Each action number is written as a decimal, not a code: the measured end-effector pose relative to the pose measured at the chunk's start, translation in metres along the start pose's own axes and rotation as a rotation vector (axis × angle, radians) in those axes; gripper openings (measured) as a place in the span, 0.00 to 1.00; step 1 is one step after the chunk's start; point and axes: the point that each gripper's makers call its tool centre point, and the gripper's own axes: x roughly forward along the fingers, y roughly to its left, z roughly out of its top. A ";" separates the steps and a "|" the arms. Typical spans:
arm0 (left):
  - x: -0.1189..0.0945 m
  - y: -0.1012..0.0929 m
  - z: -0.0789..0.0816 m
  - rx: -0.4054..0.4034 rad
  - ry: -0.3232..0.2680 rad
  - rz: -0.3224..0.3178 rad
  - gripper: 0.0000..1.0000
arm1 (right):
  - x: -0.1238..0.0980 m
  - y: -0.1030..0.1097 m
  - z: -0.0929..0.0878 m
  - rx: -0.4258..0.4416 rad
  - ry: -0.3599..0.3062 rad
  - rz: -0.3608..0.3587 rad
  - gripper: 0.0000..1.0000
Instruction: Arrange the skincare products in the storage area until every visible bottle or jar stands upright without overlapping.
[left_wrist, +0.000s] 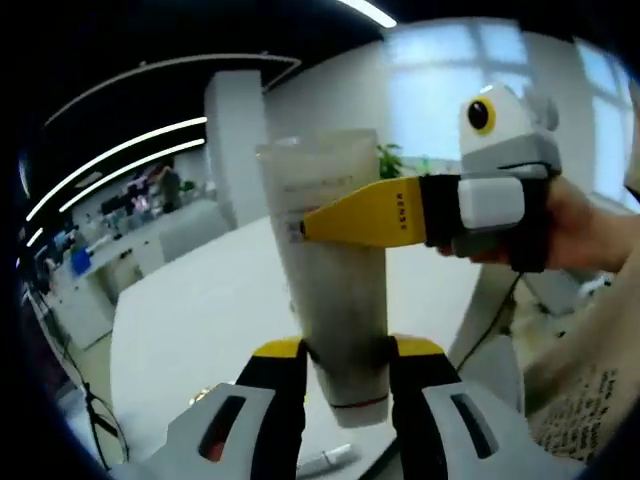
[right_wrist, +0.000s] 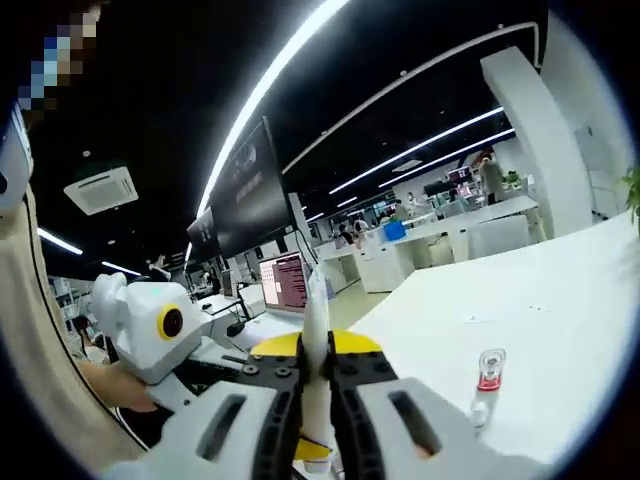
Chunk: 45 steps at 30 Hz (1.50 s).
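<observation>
Tube (left_wrist: 335, 290): translucent grey squeeze tube, centre frame, held above the white table (left_wrist: 200, 310).
Left gripper (left_wrist: 345, 350): pinches its lower end.
Right gripper (right_wrist: 318, 375): clamps the flat crimped end.
Small vial (right_wrist: 487, 385): lower right, lying on table.

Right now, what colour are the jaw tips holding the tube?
Yellow, on both grippers; clearest in the left gripper view around the tube.

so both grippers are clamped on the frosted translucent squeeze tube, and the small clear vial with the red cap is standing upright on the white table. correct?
Not quite: the small clear vial with the red cap lies on its side on the white table, as the right gripper view shows. The rest holds: the left gripper and the right gripper are both shut on the frosted translucent squeeze tube.
</observation>
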 end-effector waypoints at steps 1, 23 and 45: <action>0.000 -0.002 0.000 0.004 0.003 -0.025 0.28 | -0.001 0.003 -0.001 -0.035 0.019 0.030 0.07; 0.002 -0.044 -0.014 0.198 0.000 -0.491 0.22 | -0.021 0.040 -0.028 -0.218 0.108 0.462 0.07; 0.064 -0.036 -0.091 0.113 0.158 -0.345 0.18 | -0.019 -0.011 -0.115 -0.148 0.301 0.395 0.14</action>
